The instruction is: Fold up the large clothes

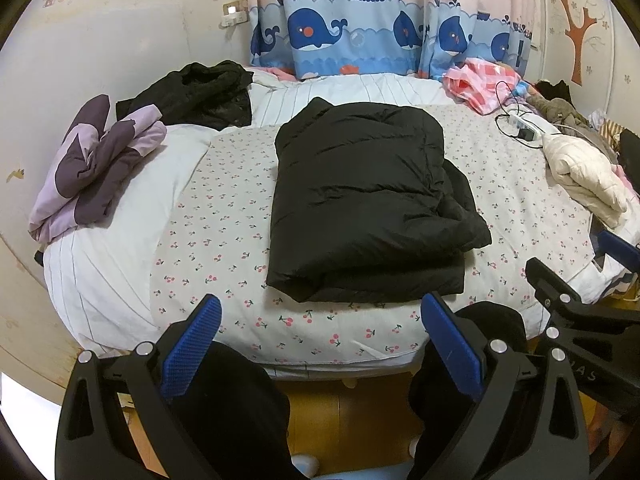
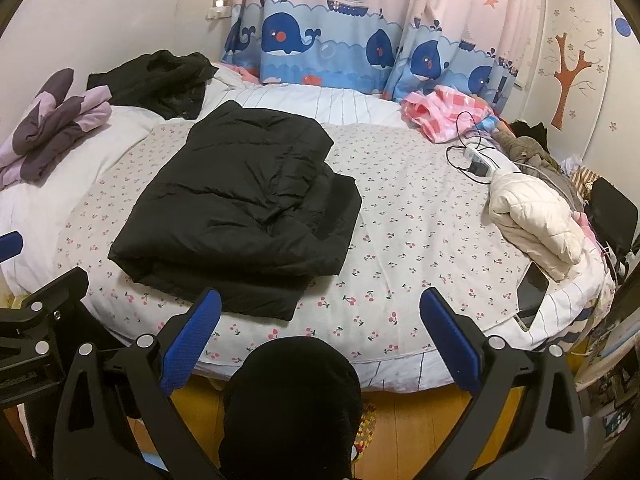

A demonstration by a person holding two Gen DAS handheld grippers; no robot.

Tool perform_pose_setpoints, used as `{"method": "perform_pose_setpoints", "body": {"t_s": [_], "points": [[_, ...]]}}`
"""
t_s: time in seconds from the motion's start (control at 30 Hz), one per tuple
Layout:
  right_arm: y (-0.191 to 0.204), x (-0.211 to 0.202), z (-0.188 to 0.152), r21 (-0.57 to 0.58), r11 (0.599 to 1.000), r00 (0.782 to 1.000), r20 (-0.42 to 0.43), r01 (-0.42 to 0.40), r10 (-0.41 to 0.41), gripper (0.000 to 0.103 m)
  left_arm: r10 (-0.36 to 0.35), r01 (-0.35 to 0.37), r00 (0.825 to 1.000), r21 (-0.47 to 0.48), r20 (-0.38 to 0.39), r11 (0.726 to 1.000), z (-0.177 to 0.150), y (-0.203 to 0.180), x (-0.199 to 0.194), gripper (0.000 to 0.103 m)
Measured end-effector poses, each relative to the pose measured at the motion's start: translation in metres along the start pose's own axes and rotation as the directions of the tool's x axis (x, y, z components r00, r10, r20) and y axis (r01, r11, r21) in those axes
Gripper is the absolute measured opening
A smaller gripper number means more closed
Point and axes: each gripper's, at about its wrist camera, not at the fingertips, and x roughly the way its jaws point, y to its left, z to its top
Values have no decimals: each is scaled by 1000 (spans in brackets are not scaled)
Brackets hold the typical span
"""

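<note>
Two grippers: both held off the near edge of the bed [image 1: 120,280], neither touching cloth
Left gripper [image 1: 320,320]: jaws spread wide, nothing between the blue pads
Right gripper [image 2: 320,316]: jaws spread wide, nothing held
Black jacket [image 1: 360,200]: lies folded in a thick rectangular stack on the cherry-print sheet [image 2: 420,240], in the middle of the bed
Long axis: runs near to far, with the near hem close to the bed's near edge
Loose part: one dark flap sticks out at the right side of the stack, past the upper layer
Direction from left gripper: straight ahead, just beyond the pads, stack centred between them
Direction from right gripper: ahead and to the left; the near right corner sits just past the left pad
Nearer arm: left, by judgement, since the stack faces it squarely
Task state: the jacket looks largely folded; tucking the right flap seems to remain
Other clothes: cream jacket [image 2: 532,216] at far right, purple bundle [image 1: 96,164] at left, both well apart from the stack
</note>
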Motion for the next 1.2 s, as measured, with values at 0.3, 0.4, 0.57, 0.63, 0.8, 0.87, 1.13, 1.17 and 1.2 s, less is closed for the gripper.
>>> {"method": "perform_pose_setpoints", "body": {"t_s": [0.3,0.4,0.57,0.63,0.8,0.87,1.13,1.17,1.2], "points": [[-7,5,-4,24,1000,1000,-12,-13,14,96,13,-13,1000,18,6,1000,1,-11,-2,96],[-8,5,-4,26,1000,1000,-12,-14,15,96,27,-27,1000,28,12,999,1,-12,-4,96],[-4,4,-5,18,1000,1000,-10,-18,18,96,37,-37,999,26,24,999,1,-10,-9,96],[-1,3,-4,11,1000,1000,-10,-19,19,96,38,-39,999,22,27,999,2,-8,-10,96],[6,3,-3,-4,1000,1000,-12,-21,21,96,38,-39,999,11,31,999,1,-4,-12,96],[8,3,-3,-9,1000,1000,-12,-22,22,96,37,-37,999,10,29,999,0,-3,-11,96],[12,4,-3,-16,1000,999,-18,-27,27,96,45,-45,998,11,32,999,1,-3,-10,96],[14,4,-3,-18,999,999,-20,-28,27,96,44,-44,999,10,31,999,1,-3,-10,96],[13,5,-3,-20,999,999,-22,-29,29,96,42,-42,999,10,30,999,1,-3,-10,96]]}}
